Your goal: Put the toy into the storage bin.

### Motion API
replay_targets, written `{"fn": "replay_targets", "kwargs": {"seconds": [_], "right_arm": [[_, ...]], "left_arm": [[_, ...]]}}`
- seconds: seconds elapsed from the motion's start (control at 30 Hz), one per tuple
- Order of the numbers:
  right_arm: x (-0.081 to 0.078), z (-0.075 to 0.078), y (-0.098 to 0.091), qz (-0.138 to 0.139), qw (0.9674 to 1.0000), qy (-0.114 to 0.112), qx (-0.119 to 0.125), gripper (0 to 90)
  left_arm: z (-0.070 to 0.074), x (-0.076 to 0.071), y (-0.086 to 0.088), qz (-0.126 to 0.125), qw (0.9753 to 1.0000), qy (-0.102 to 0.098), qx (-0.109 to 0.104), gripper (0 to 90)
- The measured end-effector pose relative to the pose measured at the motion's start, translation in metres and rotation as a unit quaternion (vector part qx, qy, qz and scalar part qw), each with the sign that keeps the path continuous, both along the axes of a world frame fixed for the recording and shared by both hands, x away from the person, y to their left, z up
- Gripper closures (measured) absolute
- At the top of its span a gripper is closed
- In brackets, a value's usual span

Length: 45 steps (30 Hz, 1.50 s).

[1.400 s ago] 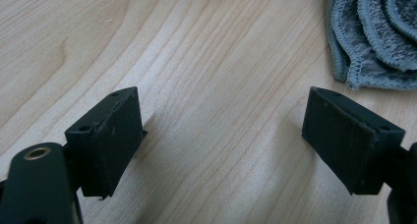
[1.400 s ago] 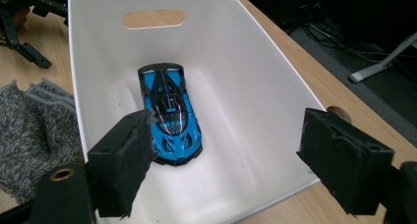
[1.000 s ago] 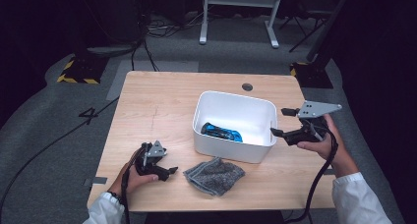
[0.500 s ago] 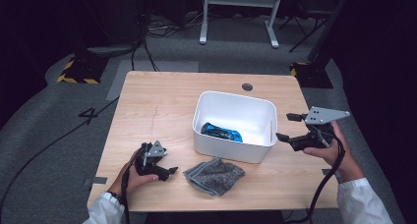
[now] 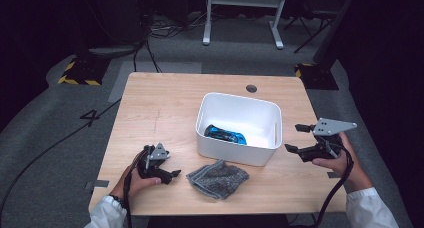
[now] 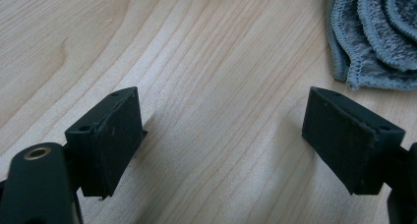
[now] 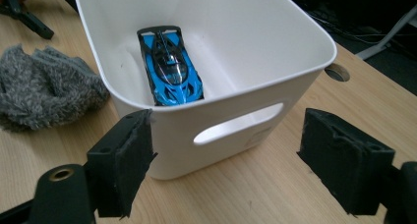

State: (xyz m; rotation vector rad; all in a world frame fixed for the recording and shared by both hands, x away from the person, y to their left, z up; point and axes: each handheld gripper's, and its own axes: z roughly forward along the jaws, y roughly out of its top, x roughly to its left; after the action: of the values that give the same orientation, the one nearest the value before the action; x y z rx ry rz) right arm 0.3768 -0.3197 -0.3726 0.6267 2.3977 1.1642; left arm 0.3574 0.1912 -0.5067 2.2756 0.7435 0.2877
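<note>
With both grippers idle over the table (image 5: 165,108), nothing is held.
White bin (image 5: 239,128) sits mid-table, blue toy car (image 5: 225,134) inside; grey cloth (image 5: 217,178) just in front. Right gripper (image 5: 298,139) faces the bin's handle side, jaws released; left gripper (image 5: 172,172) beside the cloth, jaws released.

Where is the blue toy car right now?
The blue and black toy car lies on the floor of the white plastic bin at mid-table in the high view, against its near wall, with the crumpled grey cloth just outside in front.
</note>
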Motion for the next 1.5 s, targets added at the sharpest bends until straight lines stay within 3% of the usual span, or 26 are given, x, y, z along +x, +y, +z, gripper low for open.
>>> {"fn": "replay_targets", "kwargs": {"seconds": [0.5,0.87,1.33,1.5], "right_arm": [[-0.004,-0.035,-0.006,-0.015,0.9989,0.018,-0.041,19.8],[-0.007,-0.063,-0.017,-0.035,0.9955,0.043,-0.077,20.3],[-0.015,-0.096,-0.033,-0.050,0.9917,0.070,-0.096,19.8],[-0.020,-0.103,-0.040,-0.059,0.9922,0.074,-0.080,19.2]], "left_arm": [[0.000,0.000,0.000,0.000,1.0000,0.000,0.000,15.8],[0.000,0.000,0.000,0.000,1.0000,0.000,0.000,15.8],[0.000,0.000,0.000,0.000,1.0000,0.000,0.000,15.8],[0.000,-0.001,0.000,0.005,1.0000,0.001,0.000,15.8]]}}
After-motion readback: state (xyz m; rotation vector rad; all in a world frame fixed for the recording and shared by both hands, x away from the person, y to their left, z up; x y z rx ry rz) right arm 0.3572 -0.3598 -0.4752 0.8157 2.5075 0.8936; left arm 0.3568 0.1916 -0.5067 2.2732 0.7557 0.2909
